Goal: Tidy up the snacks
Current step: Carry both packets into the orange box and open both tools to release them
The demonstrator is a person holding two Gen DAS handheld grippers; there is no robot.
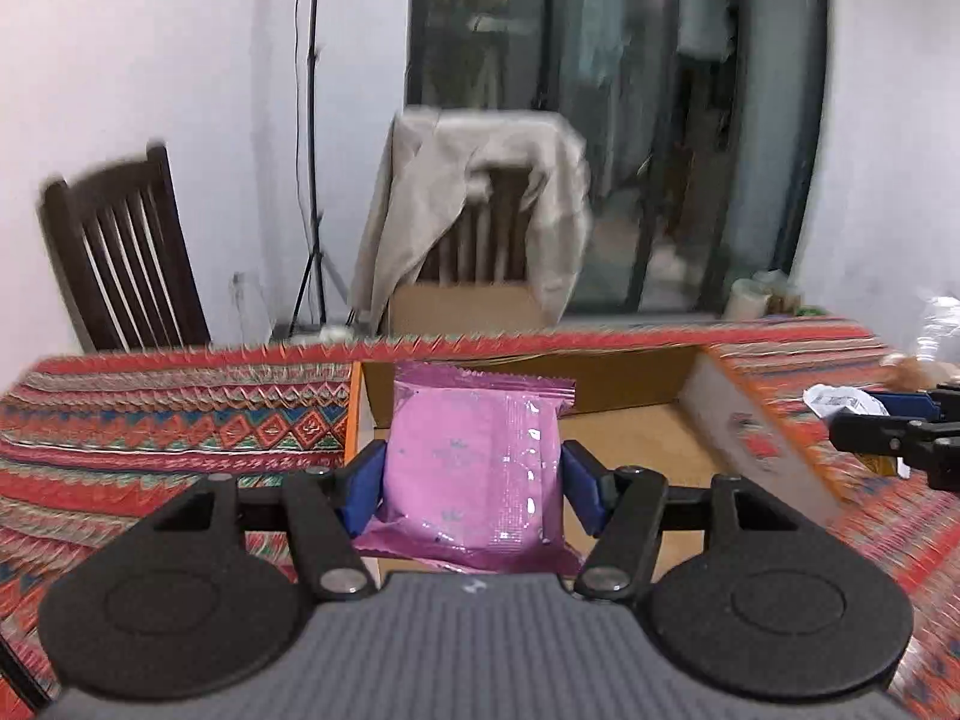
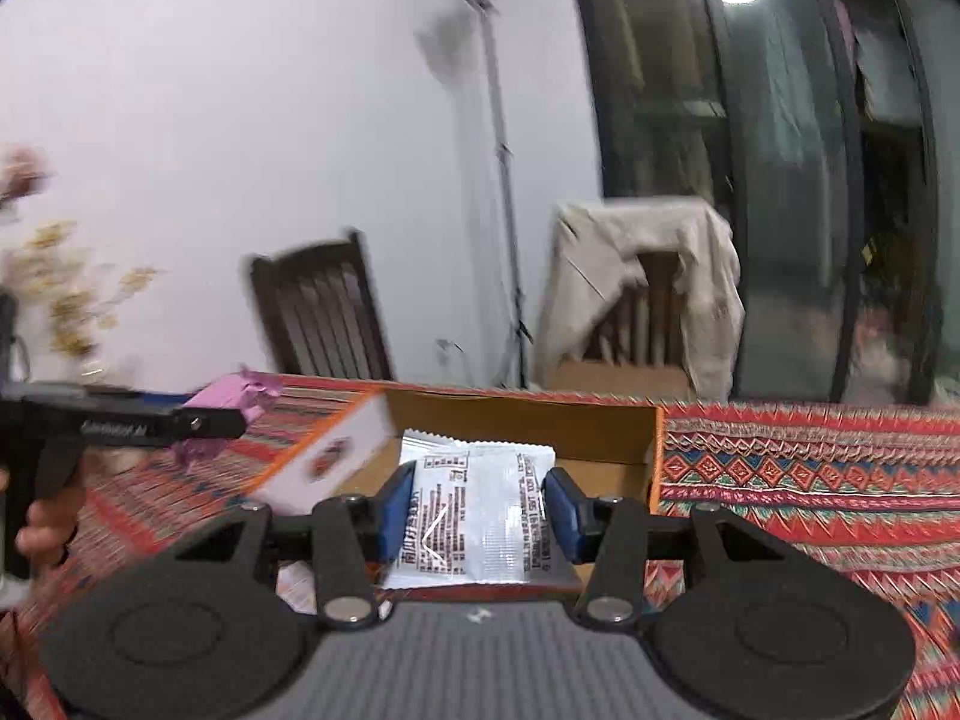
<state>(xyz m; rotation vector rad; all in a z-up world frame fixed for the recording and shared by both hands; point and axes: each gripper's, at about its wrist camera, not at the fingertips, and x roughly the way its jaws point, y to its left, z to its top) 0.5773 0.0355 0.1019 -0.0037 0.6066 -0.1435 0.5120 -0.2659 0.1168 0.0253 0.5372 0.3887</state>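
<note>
My left gripper (image 1: 474, 483) is shut on a pink snack packet (image 1: 474, 462) and holds it over the near left part of an open cardboard box (image 1: 630, 384). My right gripper (image 2: 480, 507) is shut on a white snack packet (image 2: 477, 516) with dark print and holds it above the same box (image 2: 540, 420). The right gripper also shows at the right edge of the left wrist view (image 1: 888, 426), with the white packet (image 1: 840, 401) in it. The left gripper with the pink packet (image 2: 231, 399) shows at the left of the right wrist view.
The box sits on a table with a red patterned cloth (image 1: 150, 420). Its white side flap (image 2: 336, 456) stands open. Two dark wooden chairs (image 1: 120, 252) stand behind the table, one draped with a beige cloth (image 1: 480, 192). A light stand (image 1: 309, 180) and glass doors are beyond.
</note>
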